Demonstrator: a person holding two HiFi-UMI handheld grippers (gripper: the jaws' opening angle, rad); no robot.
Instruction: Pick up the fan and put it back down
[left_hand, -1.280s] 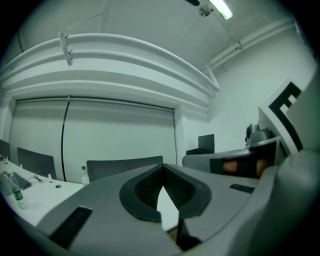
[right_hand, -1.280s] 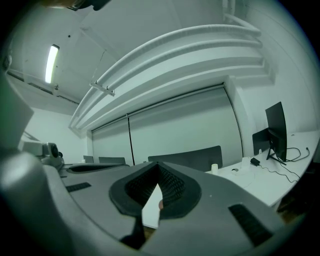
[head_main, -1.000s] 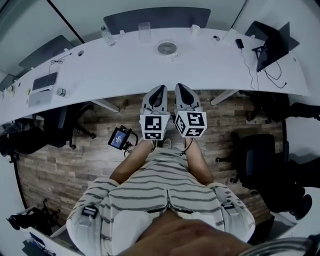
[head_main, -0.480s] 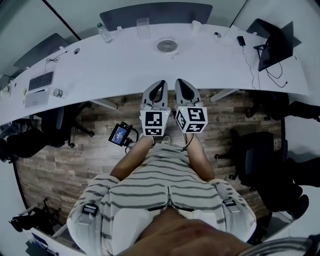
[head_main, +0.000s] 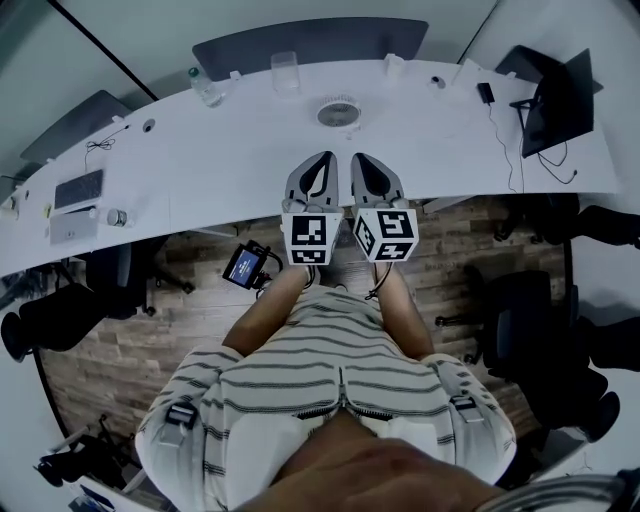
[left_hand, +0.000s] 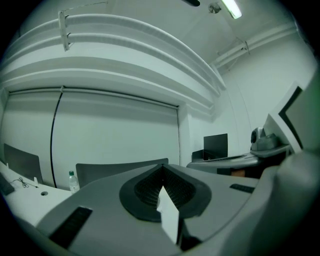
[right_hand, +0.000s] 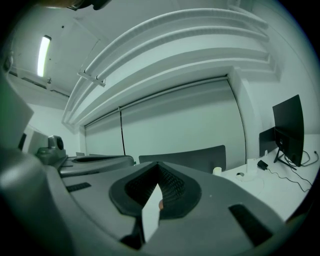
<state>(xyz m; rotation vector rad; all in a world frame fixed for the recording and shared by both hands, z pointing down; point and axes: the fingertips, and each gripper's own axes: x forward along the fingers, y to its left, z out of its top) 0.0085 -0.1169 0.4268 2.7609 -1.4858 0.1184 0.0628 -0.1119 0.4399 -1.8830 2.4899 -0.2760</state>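
Currently held side by side, just apart and roughly level: left hand-held gripper (head_main: 322, 165) and right hand-held gripper (head_main: 362, 165), tips overlapping the near edge of the curved white tabletop (head_main: 200, 150) in the head view. Left hand-held gripper: clenched, jaws pressed together along the centre line, nothing between them. Right hand-held gripper: likewise clenched and empty. Fan (head_main: 338, 114): round, resting on the tabletop straight ahead of both sets of tips, on the line between them, apart from both and untouched. Not visible in either gripper view, where the closed jaws block the lower field. Clear cup (head_main: 285, 72): beyond the fan, ahead and left of the left hand-held gripper. Water bottle (head_main: 205, 87): further left, near the far edge of the tabletop. Dark monitor (head_main: 555, 100) with trailing cables: well off to the right of the right hand-held gripper. Chair back (head_main: 310, 40): beyond the tabletop, ahead of both. Small lit screen (head_main: 245, 267): behind and left of the left hand-held gripper, over the wood floor (head_main: 120, 340).
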